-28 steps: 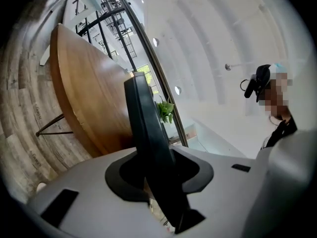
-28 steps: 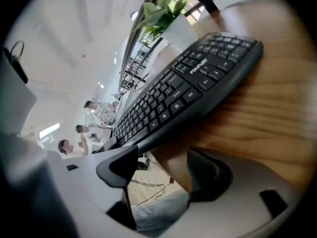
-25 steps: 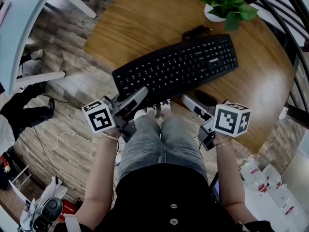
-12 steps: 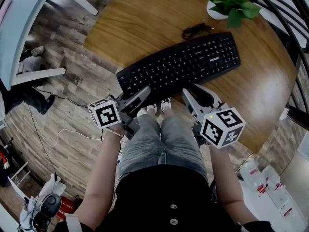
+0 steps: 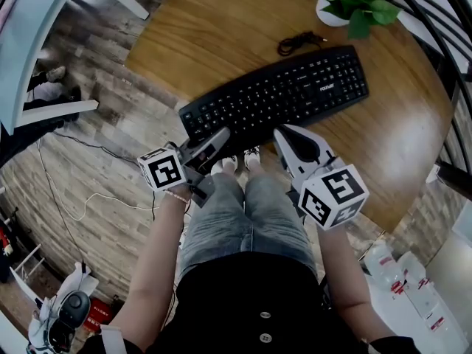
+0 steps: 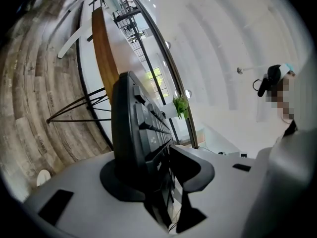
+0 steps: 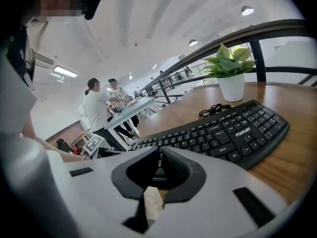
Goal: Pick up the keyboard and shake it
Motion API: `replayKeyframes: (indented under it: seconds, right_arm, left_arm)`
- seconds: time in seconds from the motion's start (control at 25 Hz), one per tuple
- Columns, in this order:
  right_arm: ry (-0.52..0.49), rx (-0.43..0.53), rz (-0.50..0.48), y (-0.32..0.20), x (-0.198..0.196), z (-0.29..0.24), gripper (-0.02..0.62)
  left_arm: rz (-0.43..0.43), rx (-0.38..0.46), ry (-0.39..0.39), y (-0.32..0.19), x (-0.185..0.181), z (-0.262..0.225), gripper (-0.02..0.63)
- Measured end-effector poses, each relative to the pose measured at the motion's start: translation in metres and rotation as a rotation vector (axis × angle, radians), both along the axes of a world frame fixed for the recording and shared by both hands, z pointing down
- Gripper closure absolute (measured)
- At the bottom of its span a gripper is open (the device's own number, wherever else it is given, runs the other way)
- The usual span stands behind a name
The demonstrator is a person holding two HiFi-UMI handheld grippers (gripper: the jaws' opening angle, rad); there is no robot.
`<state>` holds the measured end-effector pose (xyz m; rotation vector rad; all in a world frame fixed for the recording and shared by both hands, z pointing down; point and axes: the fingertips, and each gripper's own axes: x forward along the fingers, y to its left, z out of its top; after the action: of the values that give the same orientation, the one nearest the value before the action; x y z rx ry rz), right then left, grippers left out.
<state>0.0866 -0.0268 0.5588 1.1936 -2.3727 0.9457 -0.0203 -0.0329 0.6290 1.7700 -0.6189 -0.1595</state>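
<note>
The black keyboard (image 5: pixel 280 98) lies aslant on the round wooden table (image 5: pixel 221 28), its left end past the table's edge. My left gripper (image 5: pixel 220 140) grips that near-left corner. In the left gripper view the keyboard (image 6: pixel 131 128) stands edge-on between the jaws of the left gripper (image 6: pixel 148 152), and both pads touch it as the jaws ease open slightly. My right gripper (image 5: pixel 282 133) points at the keyboard's front edge, about mid-length. Its jaws are closing, tips nearly together on the right gripper (image 7: pixel 159 152), nothing between them, and the keyboard (image 7: pixel 223 133) lies just beyond.
A potted green plant (image 5: pixel 350 2) stands behind the keyboard's right end, with a coiled black cable (image 5: pixel 299 44) next to it. The person's knees (image 5: pixel 247 205) are under the table's near edge. People (image 7: pixel 101 108) stand by a white table far off.
My right gripper has come up from beside the knee to the keyboard's front edge, and its jaws went from wide open to nearly together. The left gripper stayed at the keyboard's left corner.
</note>
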Motion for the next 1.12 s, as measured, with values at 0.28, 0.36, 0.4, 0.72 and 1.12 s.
replayKeyframes:
  seconds: [0.28, 0.36, 0.4, 0.72, 1.12]
  right_arm:
    - [-0.047, -0.004, -0.021, -0.001, -0.007, -0.005, 0.557]
    - [-0.052, -0.011, -0.026, -0.001, -0.008, -0.005, 0.557]
    - [-0.052, -0.011, -0.022, -0.002, -0.008, -0.005, 0.557]
    - [-0.068, 0.010, -0.048, -0.008, -0.013, -0.017, 0.557]
    - [-0.077, 0.090, -0.047, -0.030, -0.019, -0.056, 0.559]
  left_arm:
    - [0.016, 0.021, -0.135, 0.003, -0.003, 0.007, 0.344]
    - [0.030, 0.031, -0.229, 0.007, -0.008, 0.009, 0.330]
    - [0.036, 0.037, -0.271, 0.008, -0.011, 0.010, 0.326]
    - [-0.110, 0.050, -0.460, -0.004, -0.066, -0.008, 0.318]
    - [-0.077, 0.253, -0.391, -0.022, -0.051, -0.084, 0.329]
